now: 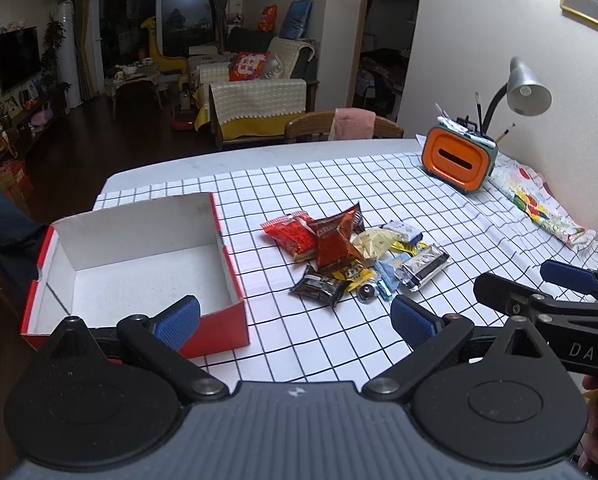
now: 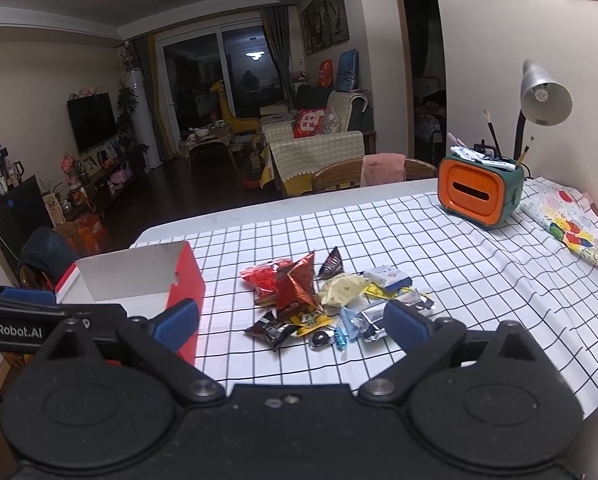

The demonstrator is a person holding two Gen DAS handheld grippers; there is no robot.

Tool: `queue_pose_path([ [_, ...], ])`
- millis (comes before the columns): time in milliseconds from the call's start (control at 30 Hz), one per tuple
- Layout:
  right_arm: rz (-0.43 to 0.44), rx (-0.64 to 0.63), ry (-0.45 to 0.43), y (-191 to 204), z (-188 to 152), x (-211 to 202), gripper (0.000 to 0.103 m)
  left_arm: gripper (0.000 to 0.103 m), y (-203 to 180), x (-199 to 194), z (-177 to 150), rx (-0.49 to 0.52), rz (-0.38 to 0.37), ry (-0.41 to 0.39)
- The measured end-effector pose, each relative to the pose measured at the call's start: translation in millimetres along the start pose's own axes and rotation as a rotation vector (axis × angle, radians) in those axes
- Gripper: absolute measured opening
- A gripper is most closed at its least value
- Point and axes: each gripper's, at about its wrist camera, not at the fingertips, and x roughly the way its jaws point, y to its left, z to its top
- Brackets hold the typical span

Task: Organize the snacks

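Observation:
A pile of wrapped snacks lies on the checked tablecloth, also in the right wrist view. A red box with a white inside stands open and empty to its left; its red side shows in the right wrist view. My left gripper is open and empty, held above the cloth near the box's front right corner. My right gripper is open and empty, just in front of the snack pile. The right gripper's fingers show at the right edge of the left wrist view.
An orange and green pen holder and a grey desk lamp stand at the table's far right by the wall. A folded patterned cloth lies beside them. A wooden chair with a pink towel stands behind the table.

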Motion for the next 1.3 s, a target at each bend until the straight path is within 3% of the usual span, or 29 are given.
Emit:
queue_pose_path([
  [500,-0.027,0.082,0.117,-81.0,8.3,64.1,0.096,0.102,-41.7,66.1,21.7,0.015,0.036,0.063],
  [833,-0.071,0.165,0.238,-128.4,8.4,137.6,0.093,0.102,-61.8,122.1,24.7,0.008,0.101,0.127],
  [933,-0.093,0.190,0.280,-138.9,7.6,165.2,0.085,0.102,-66.8,138.0,24.4,0.012,0.118,0.149],
  [1300,-0.136,0.330,0.434,-158.3,7.4,252.3,0.077,0.101,-84.7,181.7,24.0,0.029,0.139,0.214],
])
